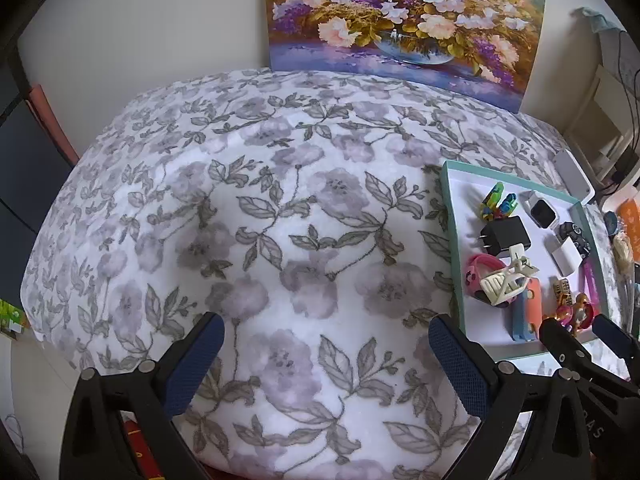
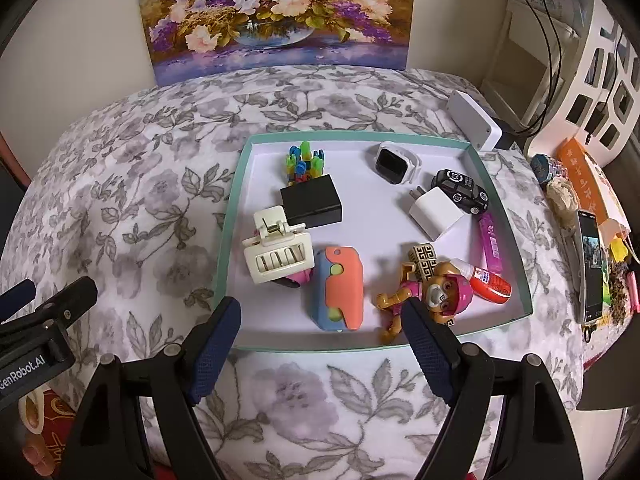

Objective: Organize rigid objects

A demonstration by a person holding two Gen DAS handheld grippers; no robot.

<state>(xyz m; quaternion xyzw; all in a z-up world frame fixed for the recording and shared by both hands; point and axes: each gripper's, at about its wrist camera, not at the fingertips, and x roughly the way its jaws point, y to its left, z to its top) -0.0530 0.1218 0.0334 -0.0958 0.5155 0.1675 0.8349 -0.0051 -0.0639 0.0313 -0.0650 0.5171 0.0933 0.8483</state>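
The right hand-held gripper (image 2: pixel 322 344), jaws apart and empty, has the orange-and-blue toy (image 2: pixel 340 286) lying just ahead, lengthwise between them.

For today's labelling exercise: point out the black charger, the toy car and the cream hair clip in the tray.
black charger (image 2: pixel 311 203): right wrist view, on its top face.
toy car (image 2: pixel 461 191): right wrist view, on its roof.
cream hair clip (image 2: pixel 278 255): right wrist view, on its slotted side.

Ahead of the tongs a flower painting (image 2: pixel 276 12) leaned against a pale wall (image 1: pixel 160 20); white shelving (image 2: pixel 600 80) stood to their right, daylight soft.
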